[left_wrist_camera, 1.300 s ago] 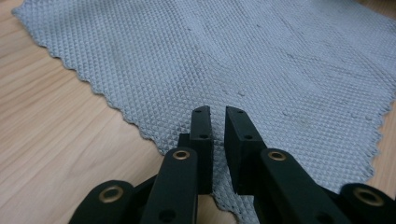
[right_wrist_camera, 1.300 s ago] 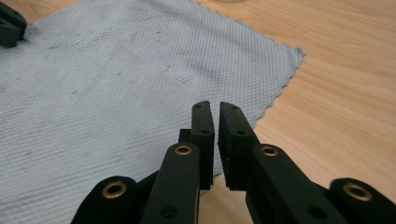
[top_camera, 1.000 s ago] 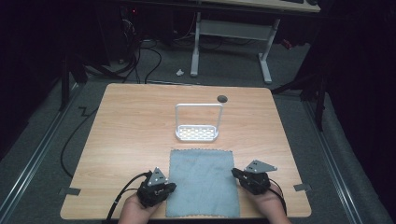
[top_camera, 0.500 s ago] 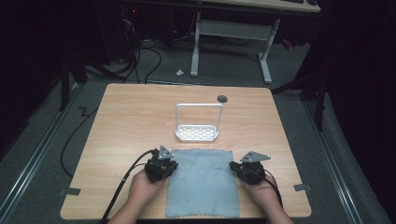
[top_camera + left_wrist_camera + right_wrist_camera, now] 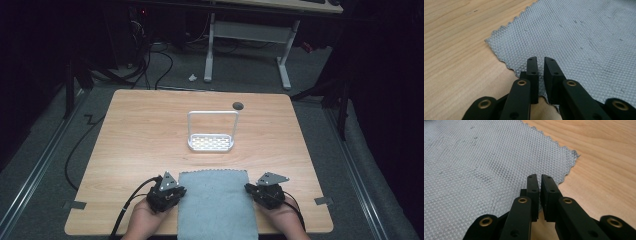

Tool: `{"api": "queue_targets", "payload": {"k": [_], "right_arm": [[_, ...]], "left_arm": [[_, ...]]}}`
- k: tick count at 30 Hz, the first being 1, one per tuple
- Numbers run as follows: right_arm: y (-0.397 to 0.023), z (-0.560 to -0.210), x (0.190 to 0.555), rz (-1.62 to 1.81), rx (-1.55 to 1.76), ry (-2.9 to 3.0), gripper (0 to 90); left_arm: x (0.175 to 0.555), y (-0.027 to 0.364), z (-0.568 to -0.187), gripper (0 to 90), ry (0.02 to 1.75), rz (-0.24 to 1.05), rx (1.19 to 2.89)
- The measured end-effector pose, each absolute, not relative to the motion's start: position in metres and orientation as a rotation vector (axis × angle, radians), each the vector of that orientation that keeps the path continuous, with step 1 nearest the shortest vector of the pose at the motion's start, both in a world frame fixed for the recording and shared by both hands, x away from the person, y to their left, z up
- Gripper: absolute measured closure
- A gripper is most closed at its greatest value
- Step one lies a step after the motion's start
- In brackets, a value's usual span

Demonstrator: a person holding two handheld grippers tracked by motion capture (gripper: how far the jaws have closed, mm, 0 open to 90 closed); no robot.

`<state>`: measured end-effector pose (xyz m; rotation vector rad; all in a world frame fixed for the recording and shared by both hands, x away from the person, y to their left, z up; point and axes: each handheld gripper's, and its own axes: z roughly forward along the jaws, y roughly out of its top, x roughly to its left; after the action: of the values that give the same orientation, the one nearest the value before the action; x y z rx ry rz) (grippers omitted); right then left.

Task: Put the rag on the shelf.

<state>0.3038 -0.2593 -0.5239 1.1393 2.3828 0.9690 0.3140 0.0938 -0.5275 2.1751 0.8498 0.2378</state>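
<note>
A grey waffle-textured cloth [image 5: 215, 205] lies flat at the near edge of the wooden table [image 5: 145, 135], reaching over the table's front edge. My left gripper [image 5: 175, 192] is at the cloth's left edge near its far corner. In the left gripper view its jaws [image 5: 541, 60] are closed to a thin slit over the cloth's [image 5: 579, 37] zigzag edge. My right gripper [image 5: 249, 189] mirrors it at the right edge. Its jaws [image 5: 539, 176] are pressed together at the cloth's [image 5: 474, 165] border near the frayed corner.
A white wire rack [image 5: 212, 142] with a perforated base stands upright mid-table, just beyond the cloth. A dark round spot [image 5: 238, 105] sits behind it. Cables trail off the table's left side. Desk legs and wires are on the floor beyond.
Both grippers went forward to the cloth's far corners, then came back toward the person. The cloth's far edge has shifted nearer with them.
</note>
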Motion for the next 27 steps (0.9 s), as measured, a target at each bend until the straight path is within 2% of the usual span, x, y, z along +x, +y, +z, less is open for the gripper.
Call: {"api": "queue_targets", "payload": {"k": [5, 7, 8, 12, 15, 18, 20, 27], "right_arm": [[-0.258, -0.523, 0.293, 0.955, 1.117, 2.400, 86.2], [-0.257, -0.522, 0.291, 0.947, 1.113, 2.404, 86.2], [-0.257, -0.523, 0.291, 0.951, 1.112, 2.404, 86.1], [-0.259, -0.520, 0.288, 0.970, 1.099, 2.385, 83.7], [-0.263, -0.519, 0.286, 0.997, 1.114, 2.371, 83.1], [-0.269, -0.520, 0.282, 1.008, 1.129, 2.361, 81.8], [-0.272, -0.519, 0.280, 1.034, 1.140, 2.329, 79.5], [-0.271, -0.519, 0.279, 1.028, 1.171, 2.254, 71.4]], "left_arm": [[0.313, 0.096, -0.526, 81.7, 0.826, 0.210, 2.203], [0.315, 0.096, -0.525, 79.8, 0.837, 0.180, 2.199], [0.318, 0.096, -0.524, 77.1, 0.841, 0.208, 2.198], [0.333, 0.106, -0.524, 73.3, 0.924, 0.291, 2.123], [0.349, 0.110, -0.529, 69.4, 1.013, 0.225, 2.065], [0.356, 0.107, -0.531, 65.7, 1.033, 0.218, 2.038], [0.358, 0.103, -0.532, 70.4, 1.016, 0.244, 2.048], [0.356, 0.095, -0.533, 76.2, 0.983, 0.281, 2.067]]}}
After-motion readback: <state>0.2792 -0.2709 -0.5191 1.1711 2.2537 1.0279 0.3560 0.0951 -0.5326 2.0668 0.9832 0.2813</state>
